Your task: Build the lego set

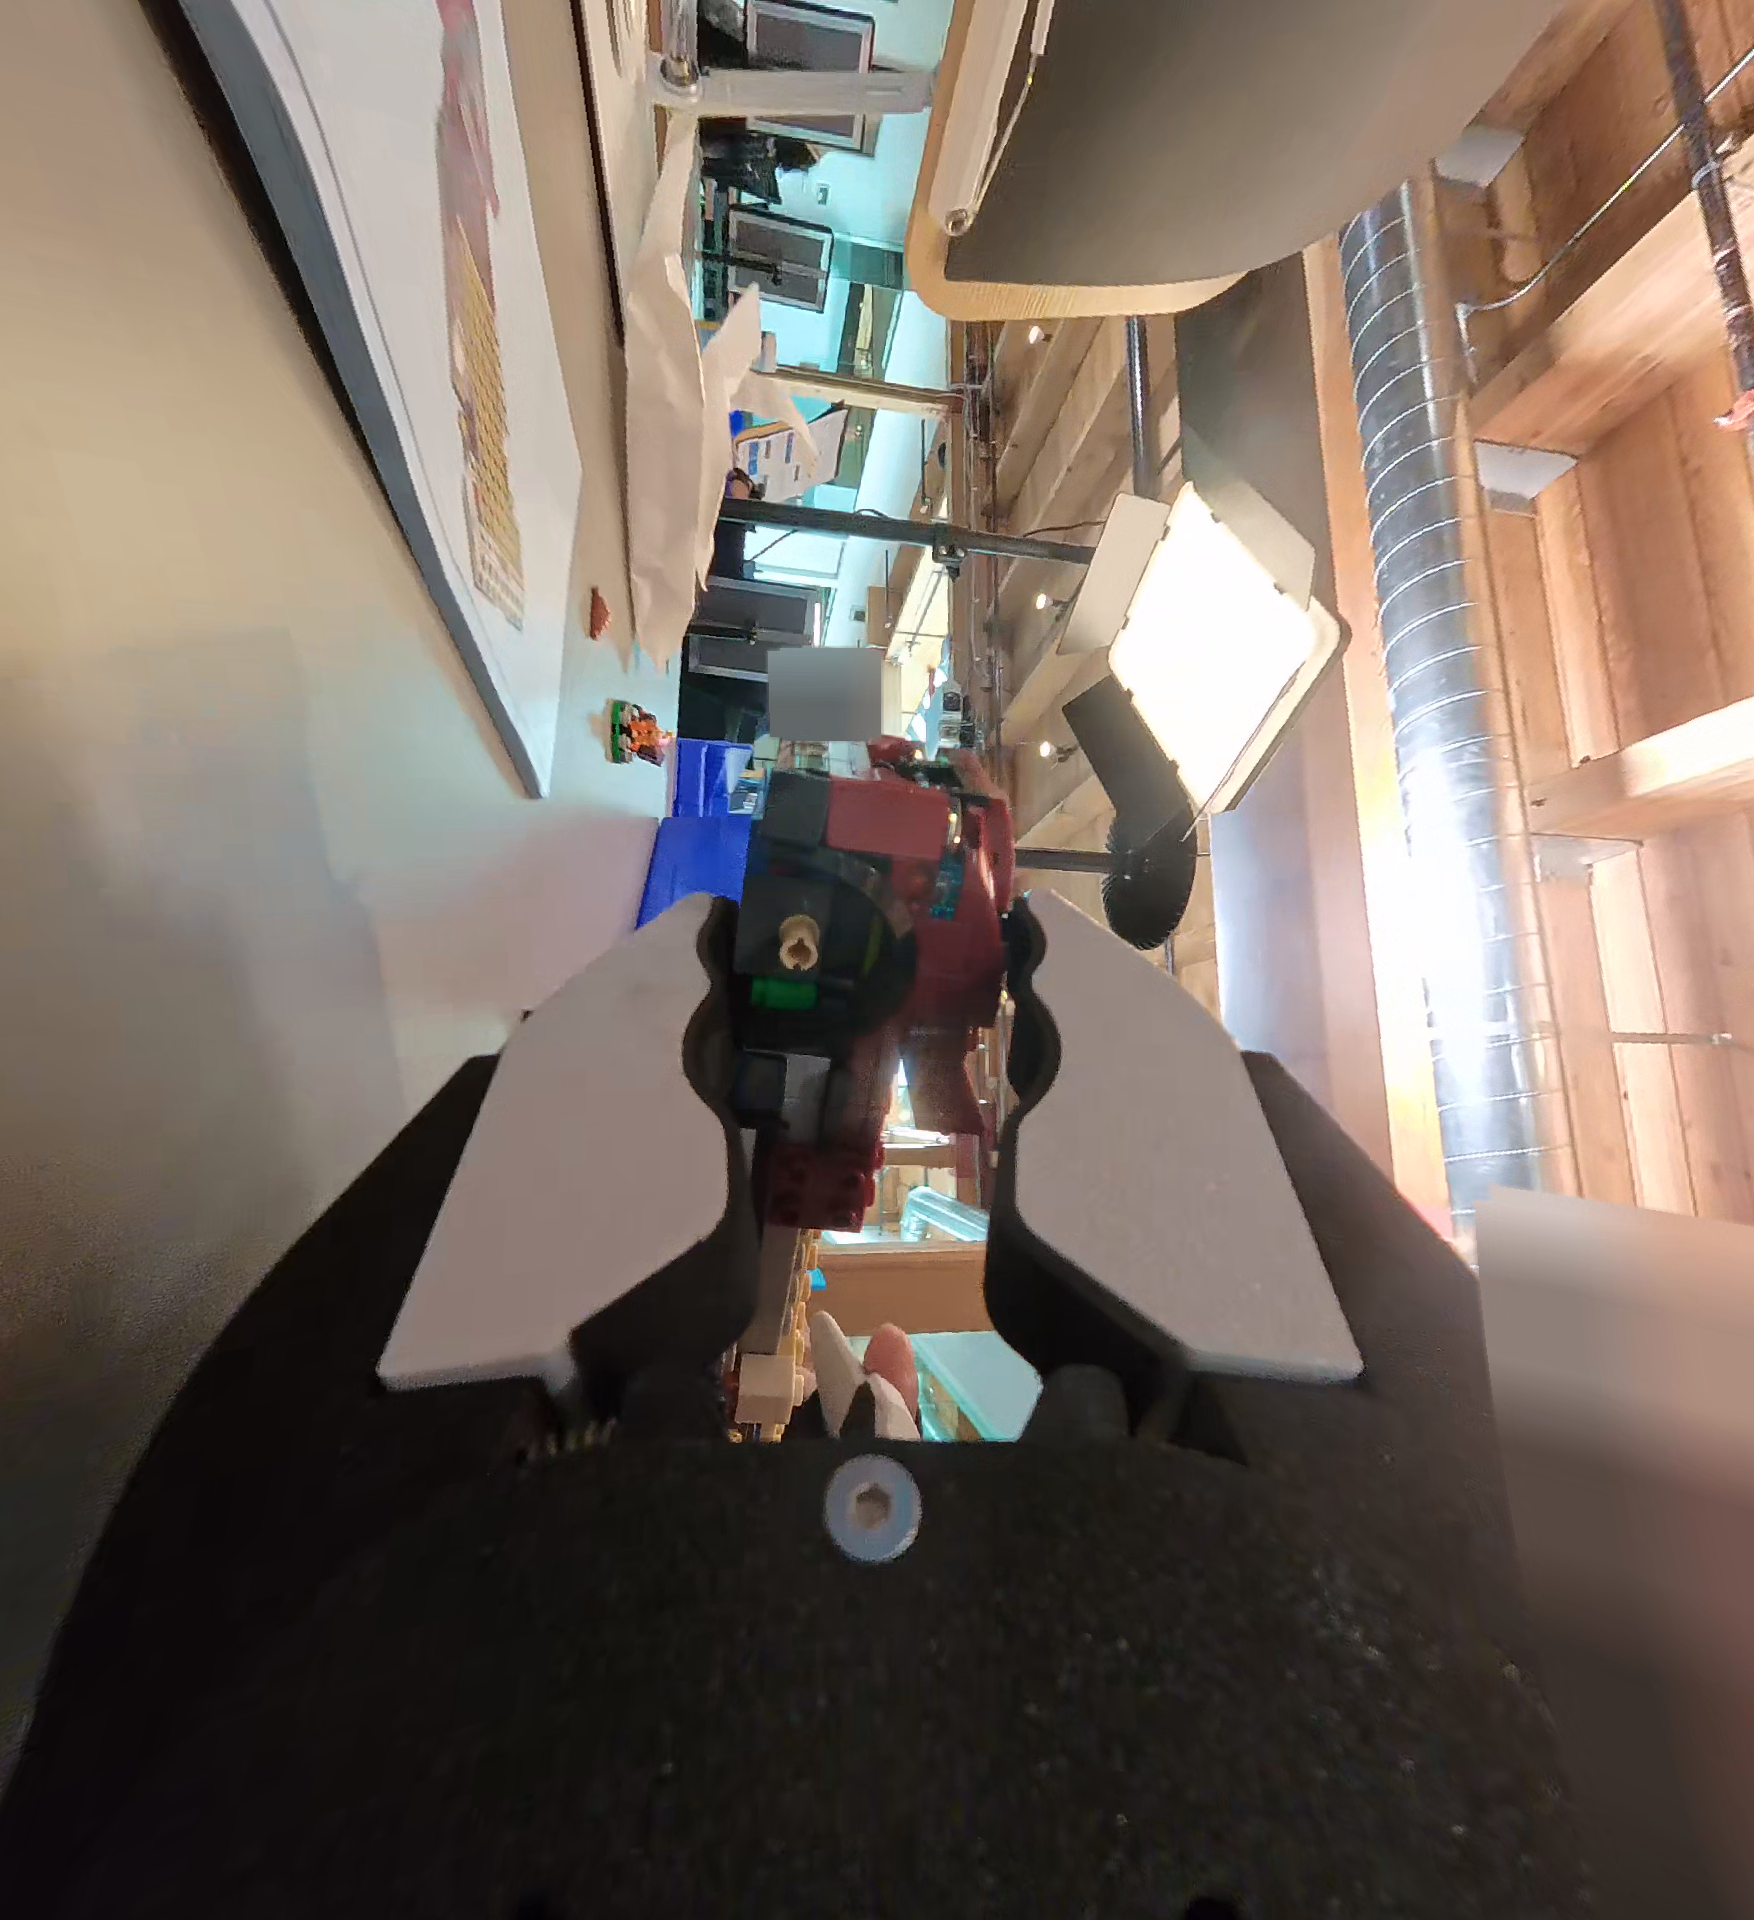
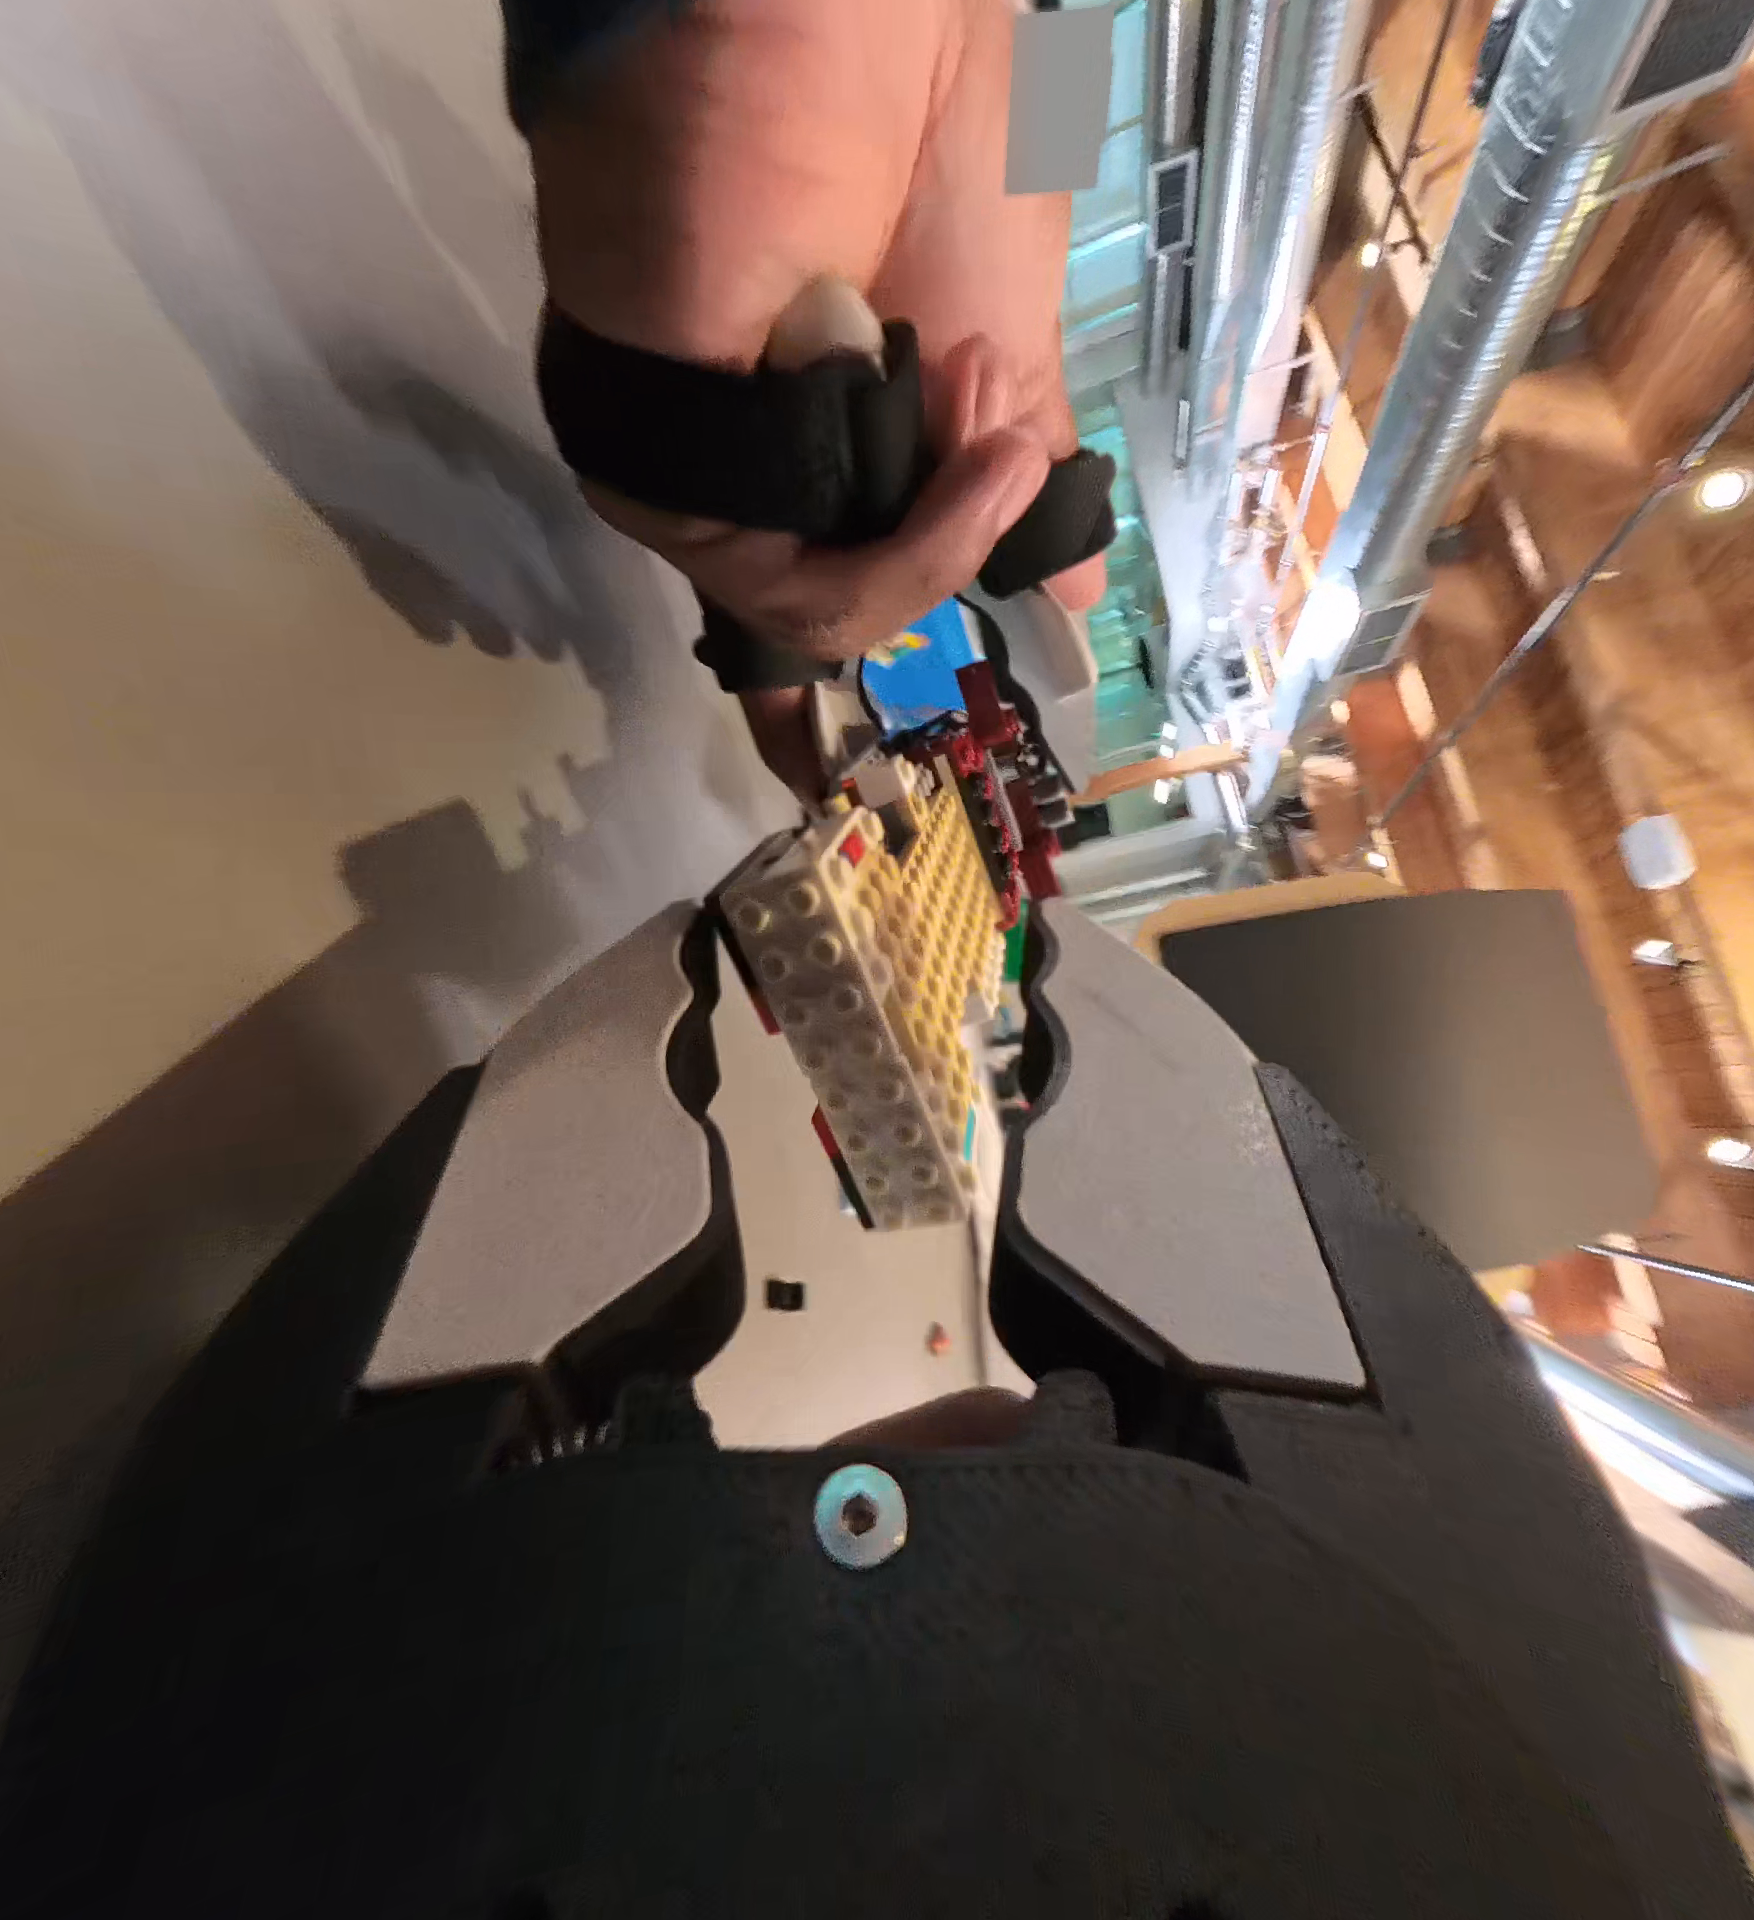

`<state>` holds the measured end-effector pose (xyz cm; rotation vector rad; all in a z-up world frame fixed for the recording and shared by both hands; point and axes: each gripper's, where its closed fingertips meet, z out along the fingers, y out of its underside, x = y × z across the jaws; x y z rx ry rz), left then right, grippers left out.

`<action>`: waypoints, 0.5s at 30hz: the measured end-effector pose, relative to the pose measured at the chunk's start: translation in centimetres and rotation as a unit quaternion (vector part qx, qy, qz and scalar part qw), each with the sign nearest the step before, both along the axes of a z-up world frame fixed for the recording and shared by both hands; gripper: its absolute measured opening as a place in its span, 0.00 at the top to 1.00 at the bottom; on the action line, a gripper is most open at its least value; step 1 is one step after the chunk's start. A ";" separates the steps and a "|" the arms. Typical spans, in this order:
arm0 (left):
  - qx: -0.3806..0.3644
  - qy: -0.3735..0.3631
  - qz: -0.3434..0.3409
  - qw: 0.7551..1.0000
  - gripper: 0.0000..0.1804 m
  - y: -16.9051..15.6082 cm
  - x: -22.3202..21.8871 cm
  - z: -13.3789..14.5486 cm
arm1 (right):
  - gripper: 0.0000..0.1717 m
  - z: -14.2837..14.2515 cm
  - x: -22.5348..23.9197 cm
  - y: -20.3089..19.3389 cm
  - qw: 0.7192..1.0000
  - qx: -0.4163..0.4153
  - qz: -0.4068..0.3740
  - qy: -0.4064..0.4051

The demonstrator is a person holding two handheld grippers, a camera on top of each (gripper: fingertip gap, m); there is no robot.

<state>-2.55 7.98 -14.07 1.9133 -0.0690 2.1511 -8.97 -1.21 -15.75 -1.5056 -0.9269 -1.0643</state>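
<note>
My left gripper is shut on a brick model of dark red and black pieces, with a tan pin and a green piece on its near face. Both pads press its sides. In the right wrist view the same model shows its white and yellow studded plate, which runs back to the left gripper in a person's hand. My right gripper is open around the plate's near end. The plate's white corner lies close to one fingertip, and a gap shows at the other.
Both views are rolled sideways, with the white table on the left. On it lie an open printed booklet, white plastic bags, a small green and orange build and blue bins. Small loose pieces lie below the plate.
</note>
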 end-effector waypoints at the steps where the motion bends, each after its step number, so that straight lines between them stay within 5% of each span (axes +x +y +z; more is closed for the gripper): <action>1: -0.005 -0.004 -0.004 1.000 0.72 -0.4 -0.1 0.2 | 0.70 0.1 0.4 0.1 1.000 0.007 -0.017 -0.020; 6: 0.008 -0.039 -0.050 0.998 0.72 -2.1 -0.7 1.4 | 0.85 1.5 1.2 -0.7 0.996 0.041 -0.023 -0.080; 15: 0.114 -0.179 -0.195 0.958 0.68 -4.3 -2.3 5.0 | 0.86 4.2 1.3 -3.3 0.983 0.082 0.074 -0.147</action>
